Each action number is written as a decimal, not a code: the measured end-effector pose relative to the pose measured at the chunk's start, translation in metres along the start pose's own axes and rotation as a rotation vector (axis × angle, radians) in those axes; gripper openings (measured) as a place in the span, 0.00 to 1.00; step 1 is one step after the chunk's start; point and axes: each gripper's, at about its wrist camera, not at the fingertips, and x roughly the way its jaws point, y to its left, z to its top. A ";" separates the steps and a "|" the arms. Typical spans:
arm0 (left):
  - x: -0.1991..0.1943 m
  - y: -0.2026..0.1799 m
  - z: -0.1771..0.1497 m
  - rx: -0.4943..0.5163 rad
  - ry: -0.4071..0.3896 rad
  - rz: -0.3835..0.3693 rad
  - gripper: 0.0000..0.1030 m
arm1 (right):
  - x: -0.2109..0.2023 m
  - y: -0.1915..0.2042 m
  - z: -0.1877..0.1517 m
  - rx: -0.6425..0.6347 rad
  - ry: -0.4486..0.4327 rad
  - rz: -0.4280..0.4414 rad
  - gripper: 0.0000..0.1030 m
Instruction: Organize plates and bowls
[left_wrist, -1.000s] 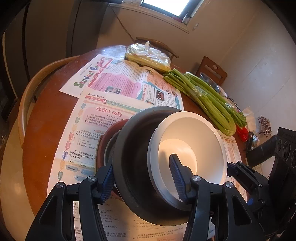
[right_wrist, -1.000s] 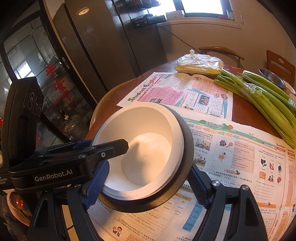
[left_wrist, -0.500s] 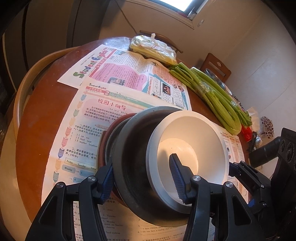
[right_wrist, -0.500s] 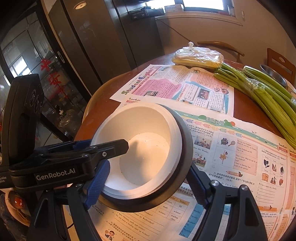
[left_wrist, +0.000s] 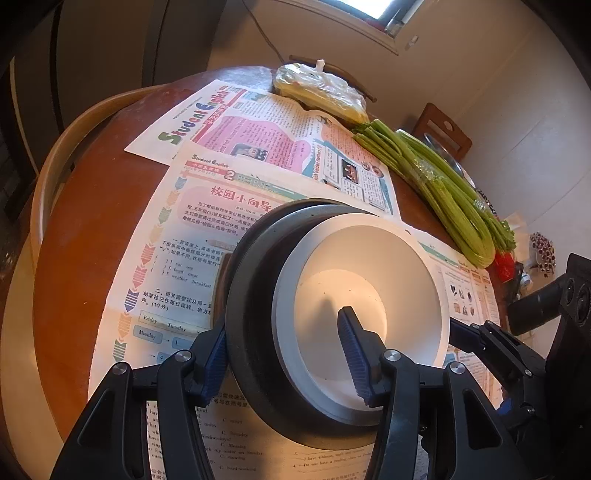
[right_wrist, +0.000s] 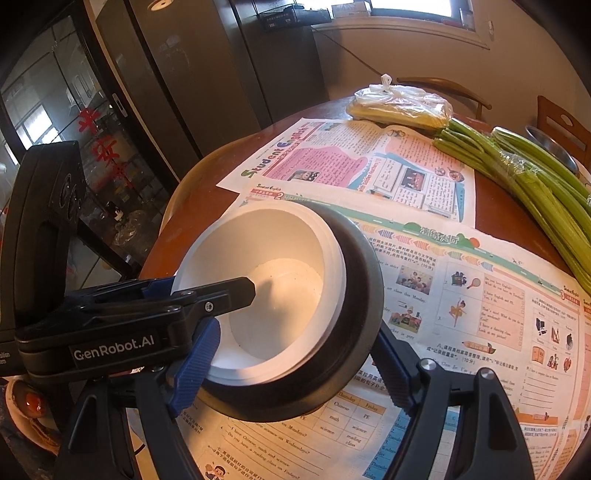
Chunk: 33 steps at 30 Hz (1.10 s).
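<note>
The white ceramic bowl (left_wrist: 369, 295) sits nested in a dark grey bowl (left_wrist: 251, 295), held tilted above the newspaper-covered round wooden desk (left_wrist: 85, 206); to stack well, level the pair and lower both sides together; the left gripper (left_wrist: 284, 354) clamps the near rim, one pad inside the white bowl, one outside the grey; the right gripper (right_wrist: 291, 350) straddles the opposite rim, apparently gripping too; green celery stalks (left_wrist: 443, 188) lie beyond.

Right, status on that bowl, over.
Left claw and right claw both clamped on bowl. Bowl held tilted over newspaper. Celery off to the side, path open.
</note>
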 end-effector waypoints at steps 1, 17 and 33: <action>0.000 0.001 0.000 -0.001 -0.001 -0.001 0.55 | 0.001 0.000 0.000 -0.001 -0.001 -0.002 0.78; -0.003 0.008 0.004 0.003 -0.029 0.049 0.56 | 0.003 0.003 0.002 -0.030 -0.009 -0.057 0.79; -0.026 0.045 0.007 -0.163 -0.075 -0.021 0.57 | -0.016 -0.015 0.004 0.045 -0.067 -0.066 0.79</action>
